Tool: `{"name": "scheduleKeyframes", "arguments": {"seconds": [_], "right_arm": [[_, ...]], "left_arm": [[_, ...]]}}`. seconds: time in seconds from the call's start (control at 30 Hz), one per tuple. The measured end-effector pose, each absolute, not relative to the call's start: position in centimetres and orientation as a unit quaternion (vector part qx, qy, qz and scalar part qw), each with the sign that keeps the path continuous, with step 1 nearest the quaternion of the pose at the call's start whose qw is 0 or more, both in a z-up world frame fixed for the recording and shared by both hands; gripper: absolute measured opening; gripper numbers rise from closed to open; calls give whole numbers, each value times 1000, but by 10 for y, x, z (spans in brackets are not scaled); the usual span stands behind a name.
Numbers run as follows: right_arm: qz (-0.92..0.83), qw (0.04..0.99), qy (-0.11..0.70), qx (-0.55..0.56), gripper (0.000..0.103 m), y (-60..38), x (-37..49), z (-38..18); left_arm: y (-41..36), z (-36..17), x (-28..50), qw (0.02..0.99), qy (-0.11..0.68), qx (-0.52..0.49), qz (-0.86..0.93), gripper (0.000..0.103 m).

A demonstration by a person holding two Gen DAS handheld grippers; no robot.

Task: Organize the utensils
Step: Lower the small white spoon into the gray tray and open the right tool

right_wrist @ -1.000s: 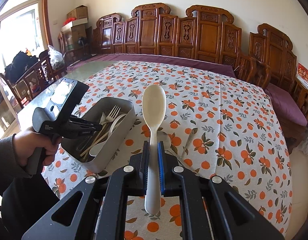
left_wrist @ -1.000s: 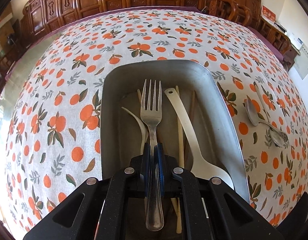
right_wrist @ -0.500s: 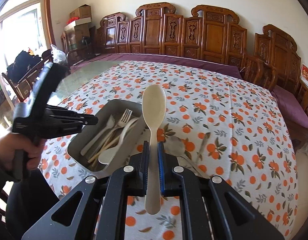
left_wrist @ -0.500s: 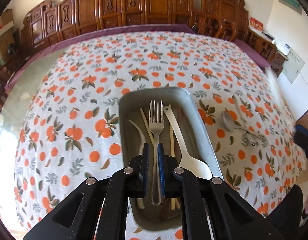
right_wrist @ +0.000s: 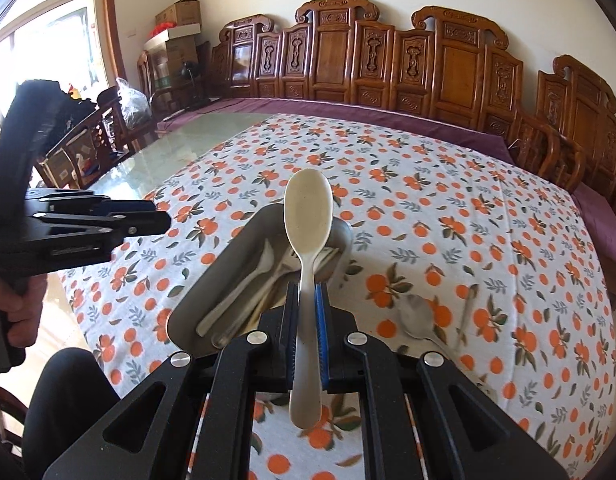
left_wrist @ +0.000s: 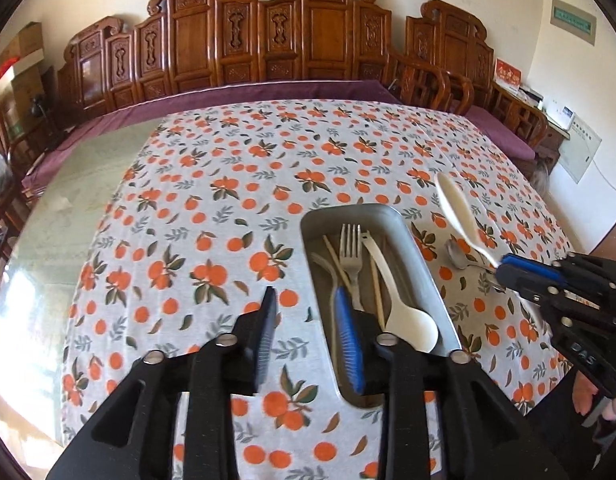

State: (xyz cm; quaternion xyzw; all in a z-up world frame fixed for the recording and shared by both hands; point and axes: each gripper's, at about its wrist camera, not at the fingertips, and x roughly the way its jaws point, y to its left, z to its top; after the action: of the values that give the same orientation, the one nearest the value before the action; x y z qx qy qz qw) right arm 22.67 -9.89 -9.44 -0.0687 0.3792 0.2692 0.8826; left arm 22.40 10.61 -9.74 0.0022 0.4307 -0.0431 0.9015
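Note:
A grey metal tray (left_wrist: 427,264) (right_wrist: 228,256) on the orange-print tablecloth holds a steel fork (left_wrist: 349,248), a cream spoon (left_wrist: 407,320), chopsticks and other utensils. My left gripper (left_wrist: 308,332) is open and empty, raised above the tray's near left edge. My right gripper (right_wrist: 308,320) is shut on the handle of a cream spoon (right_wrist: 308,216) (left_wrist: 455,208), held upright over the tray's right side. The right gripper shows in the left wrist view (left_wrist: 547,284). A steel spoon (right_wrist: 415,316) (left_wrist: 457,254) lies on the cloth right of the tray.
Another steel utensil (right_wrist: 465,312) lies next to the steel spoon. Carved wooden chairs (right_wrist: 387,60) line the far side of the table. The left part of the table is bare glass (right_wrist: 148,160). The left gripper and hand (right_wrist: 48,232) are at the left.
My left gripper has opened, let the fork go into the tray and pulled up and back to the left. My right gripper has carried the cream spoon closer, over the tray.

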Motion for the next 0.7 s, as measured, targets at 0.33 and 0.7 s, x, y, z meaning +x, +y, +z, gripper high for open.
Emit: {"name": "scheduleKeyframes", "arguments": {"seconds": [0.33,0.7], "right_arm": [[275,869,407,-65,10,-62,240,-116],[269,850,449,-56,10,-30,268,-146]], "left_arm": [[134,-93,206,909,415,-10,-32,82],[157,-118,199,904,427,-6,-13,82]]}}
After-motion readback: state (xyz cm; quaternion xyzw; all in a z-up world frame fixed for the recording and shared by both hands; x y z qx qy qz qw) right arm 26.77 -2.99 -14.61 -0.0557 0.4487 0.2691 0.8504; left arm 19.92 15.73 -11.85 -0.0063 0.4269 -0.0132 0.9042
